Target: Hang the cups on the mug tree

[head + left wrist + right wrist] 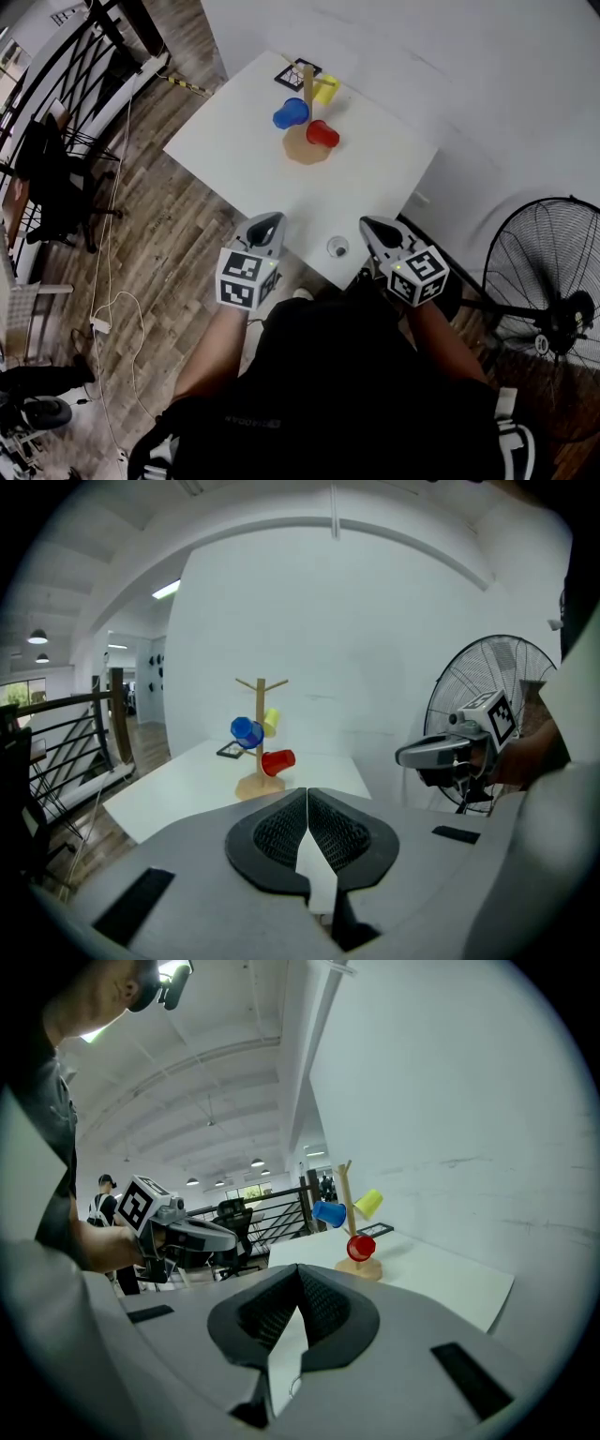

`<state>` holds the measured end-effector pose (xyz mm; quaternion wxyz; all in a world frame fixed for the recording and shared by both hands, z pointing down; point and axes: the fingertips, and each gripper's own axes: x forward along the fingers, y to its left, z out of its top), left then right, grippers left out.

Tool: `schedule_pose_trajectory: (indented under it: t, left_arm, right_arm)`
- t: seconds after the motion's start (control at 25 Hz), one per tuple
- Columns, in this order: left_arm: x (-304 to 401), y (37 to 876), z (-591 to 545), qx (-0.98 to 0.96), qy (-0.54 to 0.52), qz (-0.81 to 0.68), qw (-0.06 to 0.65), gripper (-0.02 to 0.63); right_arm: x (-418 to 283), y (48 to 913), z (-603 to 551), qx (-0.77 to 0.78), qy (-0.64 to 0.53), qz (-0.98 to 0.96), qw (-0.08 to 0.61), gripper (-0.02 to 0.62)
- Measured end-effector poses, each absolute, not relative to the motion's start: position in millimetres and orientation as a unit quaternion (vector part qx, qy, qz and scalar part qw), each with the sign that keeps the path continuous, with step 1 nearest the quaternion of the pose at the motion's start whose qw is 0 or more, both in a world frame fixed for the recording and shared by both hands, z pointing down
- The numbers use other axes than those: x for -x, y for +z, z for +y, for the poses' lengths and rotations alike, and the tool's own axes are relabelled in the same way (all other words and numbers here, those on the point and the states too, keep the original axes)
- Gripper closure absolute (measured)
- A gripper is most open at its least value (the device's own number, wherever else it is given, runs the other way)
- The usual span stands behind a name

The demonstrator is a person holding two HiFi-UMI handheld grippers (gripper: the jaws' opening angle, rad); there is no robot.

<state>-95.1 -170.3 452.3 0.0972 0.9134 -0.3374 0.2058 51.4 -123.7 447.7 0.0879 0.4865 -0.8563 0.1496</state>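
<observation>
The mug tree [307, 86] stood toward the upper middle of the head view, on the far part of the white counter [234, 150], its round wooden base resting flat and its post upright. Three cups were already on its pegs: the blue cup [291, 113] on the left side, the red cup [322, 134] low on the right just above the base, and the yellow cup [326, 90] higher up on the far side. At the counter's near edge, lower centre of that view, sat a small clear round thing [337, 247], possibly a glass or another cup; it was too small to tell. The left tool [307, 803] and the right tool [298, 1274] were held level with each other at that near edge, well apart from the tree, the clear thing between them. In each gripper view the ribbed pads met along one line with nothing between them, so both tools were closed and empty. Judged from how things lay, the hanging looked done for the coloured cups. They looked like light, stiff plastic with smooth walls that could slip in a loose pinch; the best hold would likely be across the wall near the rim, one pad inside and one outside, leaving the mouth free to slide over a peg. If the clear thing was glass, it would call for a gentler squeeze, being slicker and breakable.
</observation>
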Motion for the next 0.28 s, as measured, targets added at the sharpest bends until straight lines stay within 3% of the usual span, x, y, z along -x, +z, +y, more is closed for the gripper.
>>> schedule_pose_trajectory:
  t: [0.28]
  left_arm:
    - [97.8, 449.6, -173.8, -0.913, 0.207, -0.339, 0.094, 0.589]
  right_arm:
    - [-49.9, 444.4, -129.4, -0.485, 0.147, -0.858, 0.086, 0.589]
